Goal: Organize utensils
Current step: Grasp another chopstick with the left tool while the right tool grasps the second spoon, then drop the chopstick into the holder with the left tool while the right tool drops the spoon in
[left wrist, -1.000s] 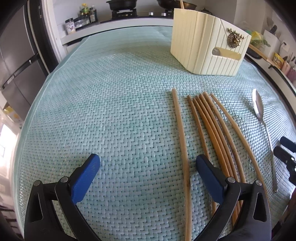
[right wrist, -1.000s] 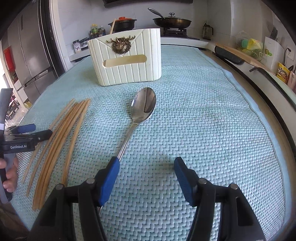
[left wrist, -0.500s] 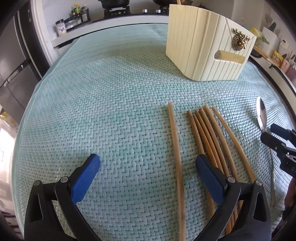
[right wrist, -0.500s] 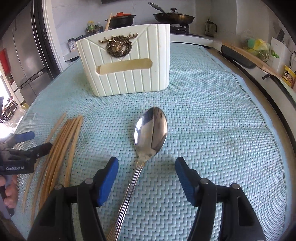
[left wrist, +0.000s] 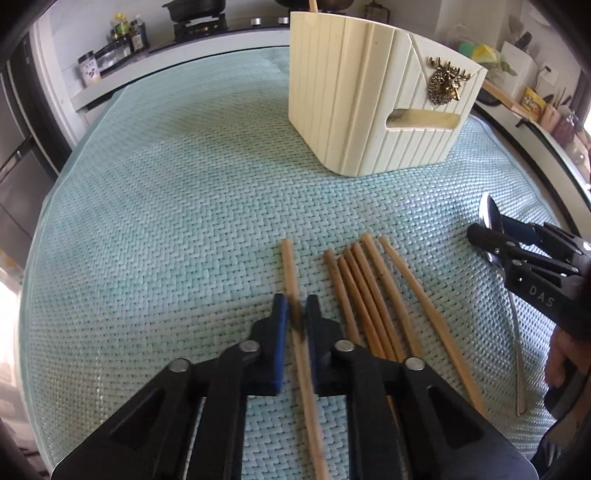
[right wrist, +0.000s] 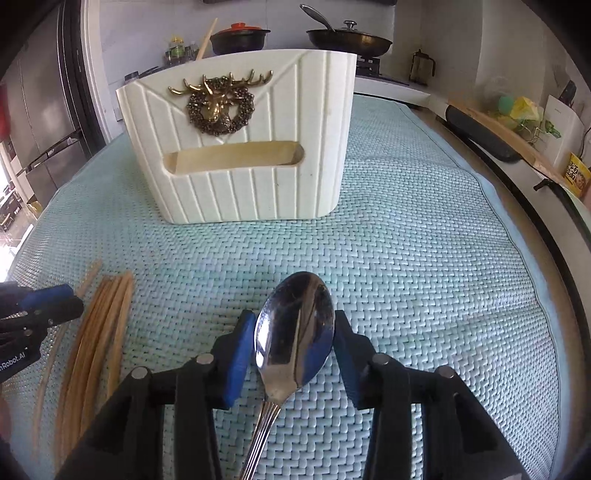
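My left gripper [left wrist: 294, 310] is shut on a single wooden chopstick [left wrist: 287, 264] that lies on the teal woven mat, left of a bundle of several chopsticks [left wrist: 364, 295]. My right gripper [right wrist: 294, 328] is shut on the bowl of a steel spoon [right wrist: 295, 332], its pads against both edges; the handle runs back under the gripper. It also shows in the left wrist view [left wrist: 491, 229] at the right. A cream ribbed utensil holder [right wrist: 240, 147] with a brass deer emblem stands upright just ahead, and one chopstick [right wrist: 205, 38] sticks out of its far side.
The teal mat [left wrist: 166, 203] covers the table. Behind it a counter holds a stove with pots [right wrist: 240, 35], a pan [right wrist: 349, 38] and jars [left wrist: 125, 33]. A fridge [right wrist: 40, 110] stands at the left. A shelf with packets [right wrist: 576, 173] runs along the right edge.
Both grippers have moved forward toward the holder and closed: the left one on the single chopstick, the right one on the spoon bowl. Both were open before.
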`<state>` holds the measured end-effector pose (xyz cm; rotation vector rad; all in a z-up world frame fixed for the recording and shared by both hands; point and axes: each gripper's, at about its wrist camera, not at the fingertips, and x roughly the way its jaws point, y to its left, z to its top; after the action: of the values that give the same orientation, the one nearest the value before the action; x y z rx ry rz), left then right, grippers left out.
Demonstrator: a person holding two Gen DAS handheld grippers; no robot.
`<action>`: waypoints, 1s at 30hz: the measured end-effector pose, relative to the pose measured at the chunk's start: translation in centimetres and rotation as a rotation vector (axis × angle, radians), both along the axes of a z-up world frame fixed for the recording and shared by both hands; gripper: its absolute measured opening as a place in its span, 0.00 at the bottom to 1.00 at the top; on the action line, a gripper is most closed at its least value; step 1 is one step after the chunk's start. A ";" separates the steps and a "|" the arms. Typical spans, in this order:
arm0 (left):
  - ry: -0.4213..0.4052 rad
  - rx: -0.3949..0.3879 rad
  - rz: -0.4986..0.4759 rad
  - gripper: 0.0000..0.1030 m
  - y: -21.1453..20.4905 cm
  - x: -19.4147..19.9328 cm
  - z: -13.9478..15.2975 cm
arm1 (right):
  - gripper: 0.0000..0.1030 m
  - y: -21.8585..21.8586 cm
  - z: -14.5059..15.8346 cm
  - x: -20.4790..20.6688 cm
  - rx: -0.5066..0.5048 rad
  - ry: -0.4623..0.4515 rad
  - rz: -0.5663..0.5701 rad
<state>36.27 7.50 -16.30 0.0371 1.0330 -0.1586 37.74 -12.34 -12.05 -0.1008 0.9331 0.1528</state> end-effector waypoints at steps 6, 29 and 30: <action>-0.026 -0.073 0.027 0.04 1.1 0.1 0.7 | 0.41 -1.5 1.8 -0.1 0.089 -0.021 0.031; -0.358 -0.248 0.045 0.04 3.0 -10.6 13.5 | 0.41 -2.0 13.3 -10.2 0.216 -0.305 0.182; -0.364 -0.254 0.045 0.04 3.0 -10.8 13.7 | 0.41 -2.1 13.5 -10.3 0.217 -0.312 0.184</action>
<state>25.48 10.50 -2.57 -0.1817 0.6443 -0.2316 27.42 -14.39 1.50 -0.0088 0.5903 0.3966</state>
